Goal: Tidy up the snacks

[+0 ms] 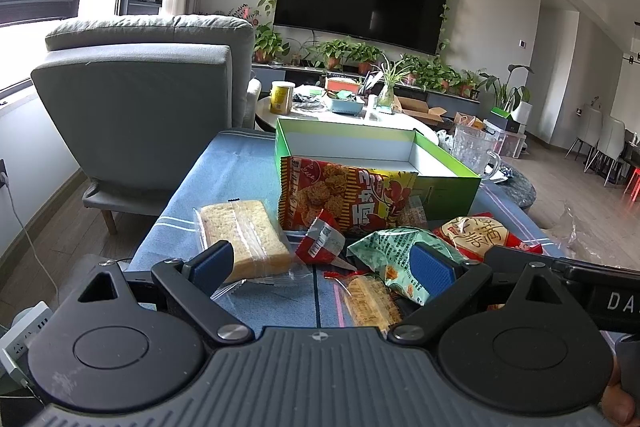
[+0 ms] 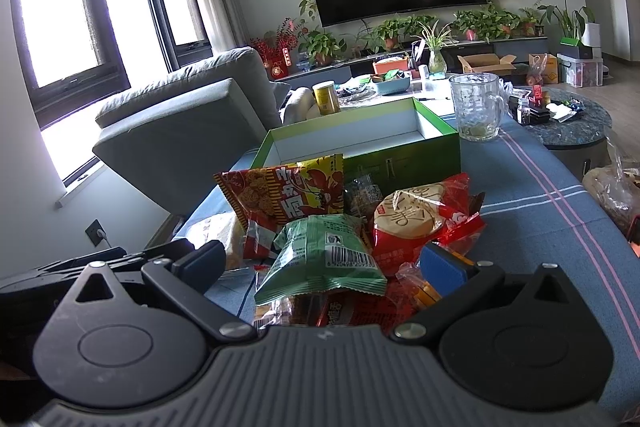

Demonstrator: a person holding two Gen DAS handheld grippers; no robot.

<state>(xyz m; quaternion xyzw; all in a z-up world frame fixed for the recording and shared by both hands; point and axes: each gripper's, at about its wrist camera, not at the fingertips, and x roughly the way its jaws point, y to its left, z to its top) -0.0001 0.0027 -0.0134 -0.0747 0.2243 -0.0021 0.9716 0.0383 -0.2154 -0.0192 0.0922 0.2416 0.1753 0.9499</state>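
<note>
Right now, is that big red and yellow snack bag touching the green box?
Touching. In the left wrist view the red and yellow snack bag leans upright against the green box, overlapping its front wall.

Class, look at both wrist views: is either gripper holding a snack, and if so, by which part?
Nothing is held. The left gripper and right gripper both have jaws spread wide above the snack pile, gripping no packet.

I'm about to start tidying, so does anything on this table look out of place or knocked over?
Yes. The snack packets lie in a loose heap in front of the green box, which has no snacks visible inside. The big red and yellow bag leans tilted against the box's front wall, and the green packet overlaps other wrappers. Nothing looks spilled or torn.
</note>
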